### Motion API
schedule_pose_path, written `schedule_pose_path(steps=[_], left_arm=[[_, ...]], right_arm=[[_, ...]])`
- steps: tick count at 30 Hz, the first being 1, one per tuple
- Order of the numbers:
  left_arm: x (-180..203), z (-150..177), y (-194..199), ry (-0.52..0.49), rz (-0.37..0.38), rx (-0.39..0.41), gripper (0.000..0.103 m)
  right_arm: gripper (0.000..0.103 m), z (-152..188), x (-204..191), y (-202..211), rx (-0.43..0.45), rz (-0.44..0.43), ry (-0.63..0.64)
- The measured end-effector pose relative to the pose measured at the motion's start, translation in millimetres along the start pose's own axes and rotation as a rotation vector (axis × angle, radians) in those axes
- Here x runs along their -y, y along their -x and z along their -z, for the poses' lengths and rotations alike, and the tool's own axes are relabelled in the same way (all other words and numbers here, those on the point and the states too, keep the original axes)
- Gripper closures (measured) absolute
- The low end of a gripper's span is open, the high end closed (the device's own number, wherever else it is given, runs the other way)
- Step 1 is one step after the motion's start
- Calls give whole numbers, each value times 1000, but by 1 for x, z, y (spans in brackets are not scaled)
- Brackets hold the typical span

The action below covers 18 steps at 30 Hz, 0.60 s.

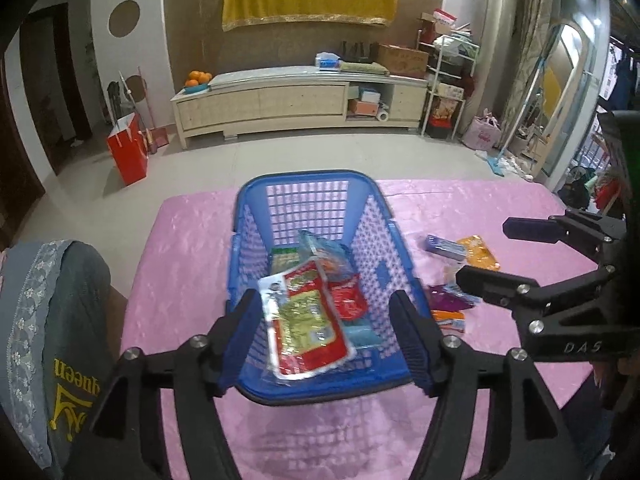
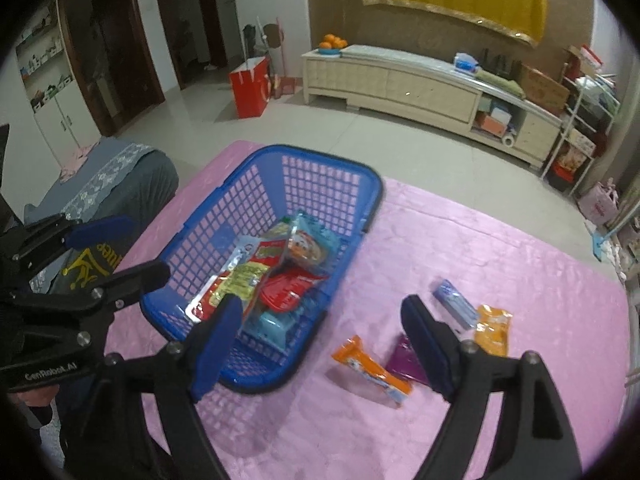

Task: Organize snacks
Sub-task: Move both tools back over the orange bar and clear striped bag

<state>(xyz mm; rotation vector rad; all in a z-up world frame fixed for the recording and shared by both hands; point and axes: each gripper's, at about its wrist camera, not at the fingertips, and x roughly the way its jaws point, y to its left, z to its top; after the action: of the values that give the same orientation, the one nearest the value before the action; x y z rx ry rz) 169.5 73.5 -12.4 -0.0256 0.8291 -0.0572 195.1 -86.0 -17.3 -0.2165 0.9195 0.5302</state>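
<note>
left wrist view, blue basket (image 1: 320,200) of snacks between wide left tool (image 1: 320,344) (holding nothing)

A blue lattice basket (image 1: 316,200) sits on a glossy pink cloth (image 2: 500,248) covering the bench, holding a red-and-yellow packet (image 1: 306,320) and pale blue wrappers. Beside it lie an orange bar (image 2: 372,368), a purple packet (image 2: 404,360), a light blue stick (image 2: 456,304) and an orange-yellow pouch (image 2: 494,330). Both claws are black with blue pads (image 1: 236,340).
</note>
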Motion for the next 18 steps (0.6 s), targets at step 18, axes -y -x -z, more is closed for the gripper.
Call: schedule_pose_path(steps=[18], left_arm=[[102,6,-4,-81,83,-22,26]], right_arm=[[17,57,79,56,23,77,-106]])
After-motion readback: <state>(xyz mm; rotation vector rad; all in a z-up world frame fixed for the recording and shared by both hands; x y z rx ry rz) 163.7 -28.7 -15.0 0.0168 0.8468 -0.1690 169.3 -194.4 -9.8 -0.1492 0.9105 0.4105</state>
